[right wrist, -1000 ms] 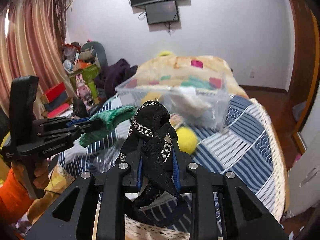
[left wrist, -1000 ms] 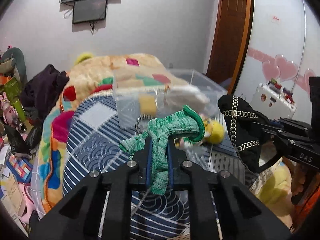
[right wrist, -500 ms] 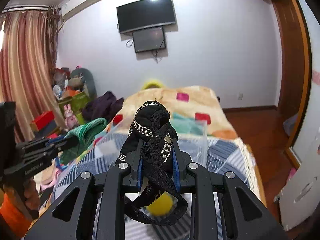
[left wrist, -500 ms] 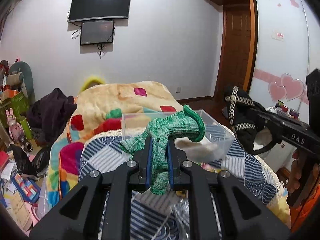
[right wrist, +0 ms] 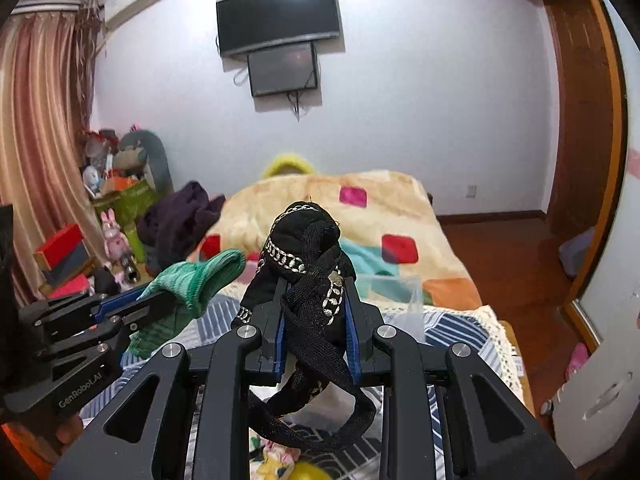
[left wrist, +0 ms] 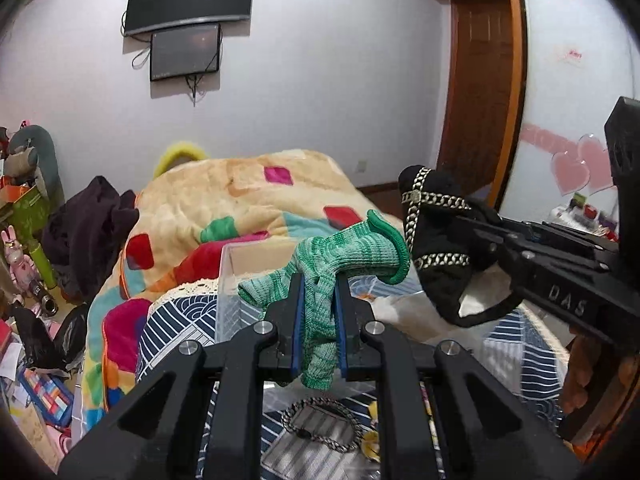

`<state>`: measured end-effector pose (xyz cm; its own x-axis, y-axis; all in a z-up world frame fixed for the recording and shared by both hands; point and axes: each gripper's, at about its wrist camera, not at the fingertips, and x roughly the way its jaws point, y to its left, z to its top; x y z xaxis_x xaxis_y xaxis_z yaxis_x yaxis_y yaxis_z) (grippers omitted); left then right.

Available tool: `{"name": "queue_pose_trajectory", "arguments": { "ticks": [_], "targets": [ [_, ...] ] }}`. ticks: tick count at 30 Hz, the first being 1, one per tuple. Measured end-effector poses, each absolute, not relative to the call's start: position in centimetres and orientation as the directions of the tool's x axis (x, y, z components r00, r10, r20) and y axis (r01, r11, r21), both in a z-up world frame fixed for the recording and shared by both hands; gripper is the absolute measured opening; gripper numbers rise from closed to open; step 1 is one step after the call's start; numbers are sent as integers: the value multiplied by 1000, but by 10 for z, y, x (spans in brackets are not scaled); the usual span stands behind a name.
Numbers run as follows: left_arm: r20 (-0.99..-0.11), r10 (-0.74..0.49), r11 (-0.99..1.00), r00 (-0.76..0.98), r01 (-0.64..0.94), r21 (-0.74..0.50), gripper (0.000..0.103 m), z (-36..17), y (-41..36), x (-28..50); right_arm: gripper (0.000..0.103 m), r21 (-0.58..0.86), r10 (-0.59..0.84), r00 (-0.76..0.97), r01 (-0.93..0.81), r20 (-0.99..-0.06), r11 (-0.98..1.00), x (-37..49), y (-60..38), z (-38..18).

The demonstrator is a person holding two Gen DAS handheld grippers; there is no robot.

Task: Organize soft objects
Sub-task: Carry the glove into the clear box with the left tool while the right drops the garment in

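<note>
My left gripper is shut on a green knitted sock, held up above the bed; it also shows in the right wrist view. My right gripper is shut on a black fabric piece with silver chain trim, seen at the right of the left wrist view. A clear plastic box stands on the bed just beyond and below both grippers, its far corner showing in the right wrist view.
The bed has a blue patterned sheet and a colourful blanket. A chain bracelet and yellow soft items lie below the grippers. Clutter fills the left floor. A wooden door stands at the right.
Both grippers have risen and tilted up with their items still held. The box and bed have dropped lower in view, and the wall and screens now fill the upper frame.
</note>
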<state>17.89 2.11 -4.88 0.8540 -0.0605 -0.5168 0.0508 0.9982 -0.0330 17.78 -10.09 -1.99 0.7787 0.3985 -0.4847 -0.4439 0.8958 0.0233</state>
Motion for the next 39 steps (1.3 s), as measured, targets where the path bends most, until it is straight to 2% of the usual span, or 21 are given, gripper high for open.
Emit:
{"name": "queue_pose_trajectory", "arguments": {
  "ticks": [10,17,21,26,28,33,35,39],
  "targets": [
    [-595,-26,999,803,42,13,13,-81,12,212,21,4,361,713,-449,-601,893,202,-89,-53],
    [-635,-58,998,770,57,-22,15,-92,16,222,26,19,353,671,-451,-652,892,211,-93,-60],
    [-639,-67,997,767,75,-15,35,-95,14,216,33,19,345,660,-448,-667,894,210,-94,-62],
    [-629,-82,996,773,92,-16,44,-90,12,203,56,39,348,672,-429,-653,903,206,-104,-56],
    [-620,-89,995,780,90,-29,53,-85,14,196,58,51,360,678,-431,-641,901,202,-110,-52],
    [-581,-116,993,806,94,-68,60,-66,20,178,61,50,381,701,-443,-603,895,187,-119,-36],
    [-565,-125,992,816,98,-78,65,-57,21,170,68,51,390,714,-447,-581,893,180,-122,-30],
    [-533,-123,992,837,101,-71,77,-44,20,149,70,32,395,745,-450,-538,892,163,-129,-20]
  ]
}}
